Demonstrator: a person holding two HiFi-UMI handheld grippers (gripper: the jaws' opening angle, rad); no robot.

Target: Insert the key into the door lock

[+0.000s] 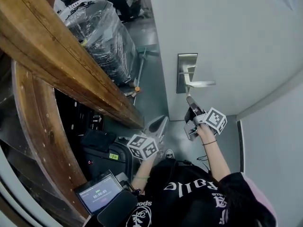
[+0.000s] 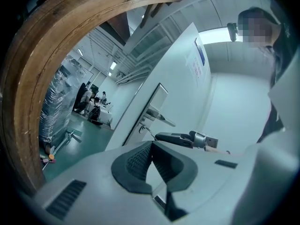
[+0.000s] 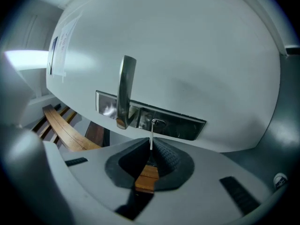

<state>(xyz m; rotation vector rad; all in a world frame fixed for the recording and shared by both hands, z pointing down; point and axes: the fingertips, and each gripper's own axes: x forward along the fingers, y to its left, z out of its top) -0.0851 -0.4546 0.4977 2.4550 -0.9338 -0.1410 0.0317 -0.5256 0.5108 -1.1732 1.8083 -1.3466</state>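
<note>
1. Door (image 1: 227, 32): pale grey, fills the right of the head view, with green floor at its foot.
2. Curved wooden frame (image 1: 57, 56): left of the door, well apart from it. A plastic-wrapped pallet (image 1: 102, 37) stands beyond it.
3. Lock plate (image 3: 173, 125): metal strip on the door. The lever handle (image 3: 125, 90) juts from one end, and the keyhole (image 3: 157, 122) is just beside the handle's base.
4. Right tongs (image 3: 151, 152): held up close to the lock plate and aimed at the keyhole. The pads are clamped on the key's head, with a brown tag showing below them.
5. Left tongs (image 2: 151, 145): held low and back from the door, well apart from the lock. The pad tips are pressed together with nothing between them.
6. Key (image 3: 151, 138): thin blade running straight from the right pads to the keyhole, its tip touching the opening. Cannot tell how far in it sits.
</note>
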